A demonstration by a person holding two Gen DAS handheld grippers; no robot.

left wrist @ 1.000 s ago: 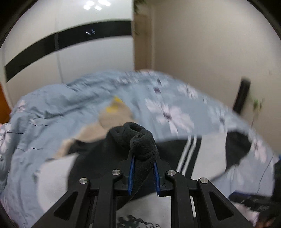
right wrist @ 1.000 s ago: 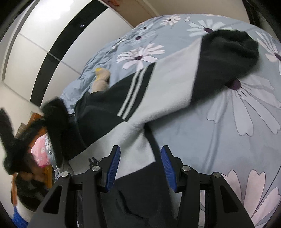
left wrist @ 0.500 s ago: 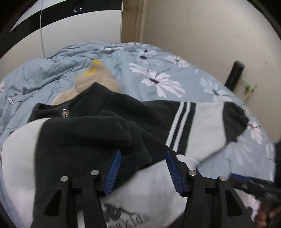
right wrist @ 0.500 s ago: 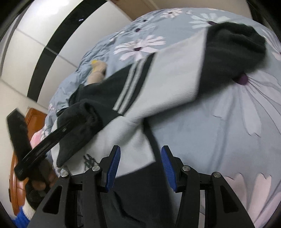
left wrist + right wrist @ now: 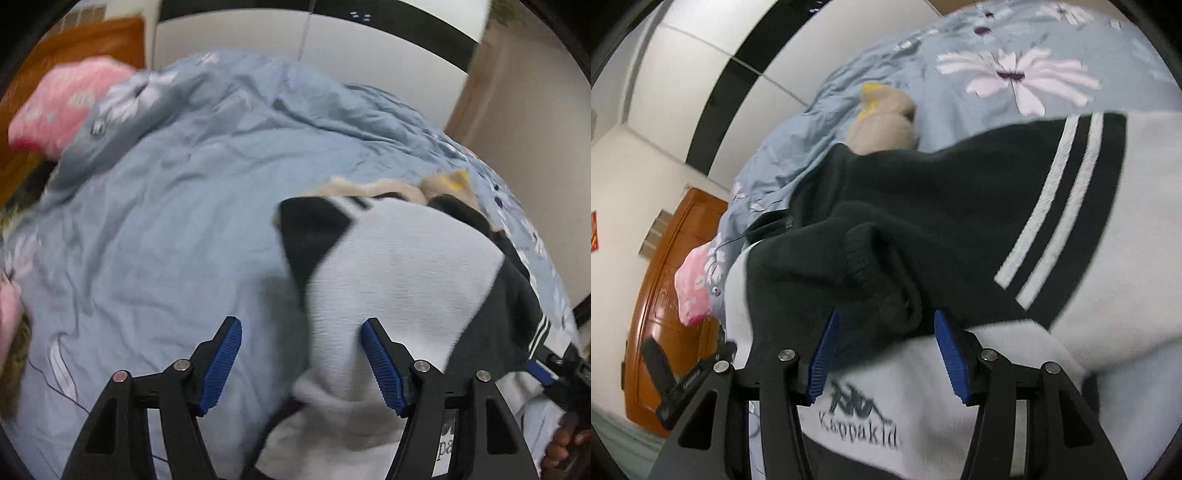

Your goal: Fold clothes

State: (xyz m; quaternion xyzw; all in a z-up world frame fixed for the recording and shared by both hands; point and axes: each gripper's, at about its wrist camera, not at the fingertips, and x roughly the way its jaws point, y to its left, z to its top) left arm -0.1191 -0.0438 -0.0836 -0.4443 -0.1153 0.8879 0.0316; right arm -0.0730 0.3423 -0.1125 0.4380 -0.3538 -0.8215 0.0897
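lying across the blue floral duvet, the black-and-white sweatshirt fills the right half of the left wrist frame, its white panel humped up and a black triangular patch at its upper left edge. only the right wrist view shows the garment's detail: a black sleeve with two white stripes running to the right, a ribbed black cuff folded over the chest at centre, and printed lettering on the white fabric at lower centre. only the left wrist view shows the wide bare stretch of duvet on the left side of the frame, open all the way up to a pink pillow at upper left.

the sweatshirt's left edge falls roughly down the middle of the left wrist frame, passing between the fingers of the left gripper. that gripper's blue pads are spread wide apart, nothing pinched; white fabric lies under the right pad and plain duvet under the left one. the right gripper is also spread open, holding nothing, with the folded cuff lying just beyond and between its pads and the lettering below them.

a beige plush toy with a yellow bit sits just past the sweatshirt's far edge, touching or nearly touching the black fabric. a white wardrobe with a black band stands behind the bed, and a wooden door shows at the left of the right wrist frame.
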